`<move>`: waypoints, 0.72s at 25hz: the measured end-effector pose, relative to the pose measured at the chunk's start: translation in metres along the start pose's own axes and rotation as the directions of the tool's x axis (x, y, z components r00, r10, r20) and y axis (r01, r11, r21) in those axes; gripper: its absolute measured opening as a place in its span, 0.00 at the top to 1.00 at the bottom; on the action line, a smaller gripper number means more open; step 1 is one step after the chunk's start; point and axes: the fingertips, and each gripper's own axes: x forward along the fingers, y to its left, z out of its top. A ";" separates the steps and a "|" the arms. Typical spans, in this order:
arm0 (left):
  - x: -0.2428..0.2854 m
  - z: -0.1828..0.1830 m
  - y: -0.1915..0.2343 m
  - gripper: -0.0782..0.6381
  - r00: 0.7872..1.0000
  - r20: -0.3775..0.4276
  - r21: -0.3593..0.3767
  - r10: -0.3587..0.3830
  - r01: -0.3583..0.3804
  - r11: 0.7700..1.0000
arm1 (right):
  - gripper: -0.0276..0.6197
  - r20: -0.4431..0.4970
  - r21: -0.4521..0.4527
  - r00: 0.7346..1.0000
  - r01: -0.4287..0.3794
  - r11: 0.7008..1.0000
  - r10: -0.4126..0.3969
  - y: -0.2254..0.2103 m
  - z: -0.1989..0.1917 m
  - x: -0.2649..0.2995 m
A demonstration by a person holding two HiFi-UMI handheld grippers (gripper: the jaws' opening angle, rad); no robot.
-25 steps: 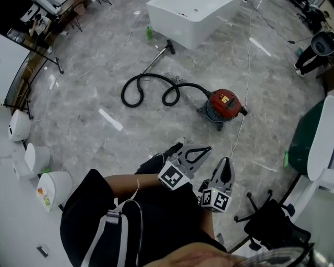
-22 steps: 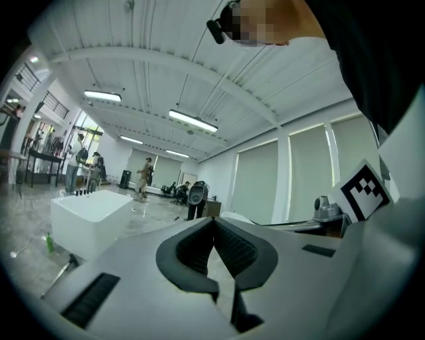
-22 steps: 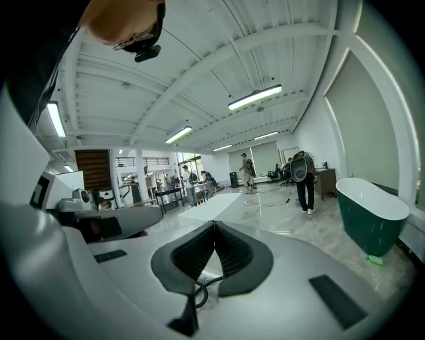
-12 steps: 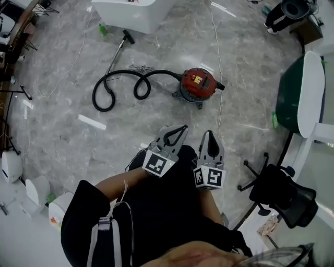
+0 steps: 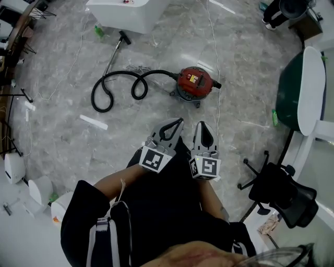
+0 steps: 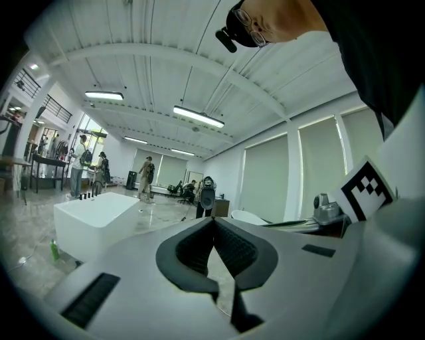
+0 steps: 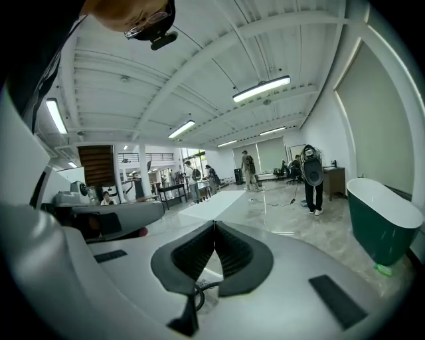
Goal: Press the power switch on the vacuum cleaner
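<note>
L gripper (image 5: 179,121) & R gripper (image 5: 200,124) were both closed tip to tip w/ nothing between the jaws, held side by side just above the person's lap. The vacuum (image 5: 194,82) stood on the floor (image 5: 250,78) ahead, well apart from both. Its hose (image 5: 122,83) looped left twd a white tub (image 5: 125,13).

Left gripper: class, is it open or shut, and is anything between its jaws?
Shut and empty. In its own view the left gripper shows its jaws touching at the tips, with nothing clamped between the pads.
</note>
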 end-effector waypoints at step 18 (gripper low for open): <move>0.032 -0.029 0.037 0.87 0.990 0.043 -0.035 0.137 -0.136 0.990 | 0.93 -0.176 -0.046 0.978 -0.118 0.992 0.109 -0.056 -0.055 0.116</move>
